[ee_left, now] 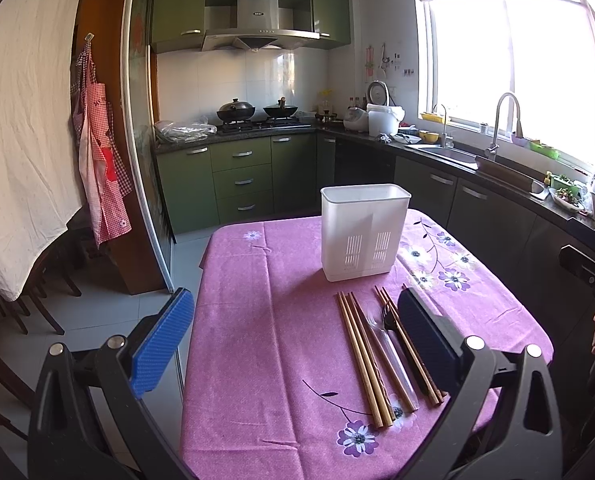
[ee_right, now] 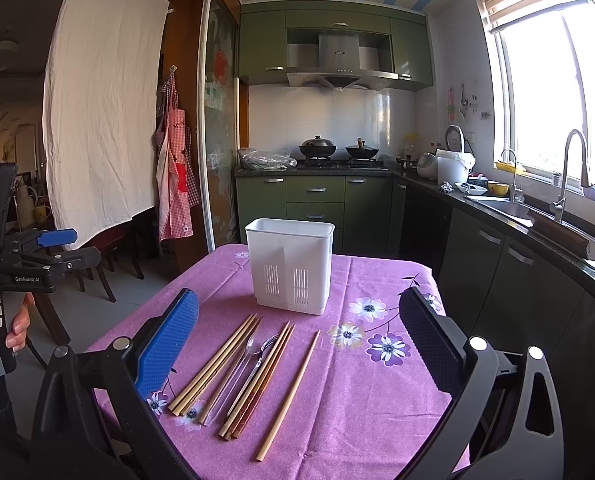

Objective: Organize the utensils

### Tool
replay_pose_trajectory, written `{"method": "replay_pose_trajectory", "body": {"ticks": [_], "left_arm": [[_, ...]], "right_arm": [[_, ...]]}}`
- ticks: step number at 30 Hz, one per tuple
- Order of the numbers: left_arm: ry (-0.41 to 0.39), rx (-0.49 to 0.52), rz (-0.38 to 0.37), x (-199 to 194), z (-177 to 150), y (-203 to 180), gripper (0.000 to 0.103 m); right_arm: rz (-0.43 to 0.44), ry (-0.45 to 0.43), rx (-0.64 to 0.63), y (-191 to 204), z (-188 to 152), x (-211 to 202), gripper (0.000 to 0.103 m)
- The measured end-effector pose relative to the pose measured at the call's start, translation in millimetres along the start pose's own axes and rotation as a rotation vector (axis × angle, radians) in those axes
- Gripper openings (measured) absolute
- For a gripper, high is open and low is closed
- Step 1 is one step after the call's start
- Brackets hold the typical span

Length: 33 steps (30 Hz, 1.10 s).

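Observation:
A white slotted utensil holder (ee_left: 363, 232) (ee_right: 291, 264) stands upright on the purple flowered tablecloth (ee_left: 265, 320) (ee_right: 357, 392), and I see nothing in it. In front of it lie several wooden chopsticks (ee_left: 361, 360) (ee_right: 213, 364), a clear plastic spoon (ee_left: 389, 352) (ee_right: 237, 376) and a metal spoon (ee_right: 263, 354). One chopstick (ee_right: 289, 394) lies apart to the right. My left gripper (ee_left: 297, 332) is open and empty above the table, left of the utensils. My right gripper (ee_right: 297, 340) is open and empty above the utensils. The left gripper also shows in the right wrist view (ee_right: 25, 264).
Green kitchen cabinets (ee_left: 237, 176), a stove with two woks (ee_left: 257, 114), and a counter with a sink (ee_left: 457, 156) line the back and right. A white sheet (ee_left: 21, 120), an apron (ee_left: 101, 168) and chairs (ee_right: 97, 272) are at left.

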<state>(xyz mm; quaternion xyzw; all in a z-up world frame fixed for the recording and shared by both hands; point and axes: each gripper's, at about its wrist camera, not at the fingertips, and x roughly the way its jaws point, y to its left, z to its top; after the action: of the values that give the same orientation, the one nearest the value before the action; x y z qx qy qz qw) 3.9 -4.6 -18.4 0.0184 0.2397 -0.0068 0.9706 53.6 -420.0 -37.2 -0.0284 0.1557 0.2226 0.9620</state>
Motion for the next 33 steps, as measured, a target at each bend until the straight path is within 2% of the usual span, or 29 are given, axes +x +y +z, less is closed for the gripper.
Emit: {"method": "replay_pose_trajectory", "body": {"ticks": [25, 33], "left_arm": [[0.004, 0.000, 0.000, 0, 0, 1, 0.097], [0.049, 0.004, -0.013, 13, -1, 0, 0.097]], "right_arm": [[0.001, 0.005, -0.001, 0, -1, 2, 0.099], [0.016, 0.045, 0.010, -4, -5, 10, 0.099]]}}
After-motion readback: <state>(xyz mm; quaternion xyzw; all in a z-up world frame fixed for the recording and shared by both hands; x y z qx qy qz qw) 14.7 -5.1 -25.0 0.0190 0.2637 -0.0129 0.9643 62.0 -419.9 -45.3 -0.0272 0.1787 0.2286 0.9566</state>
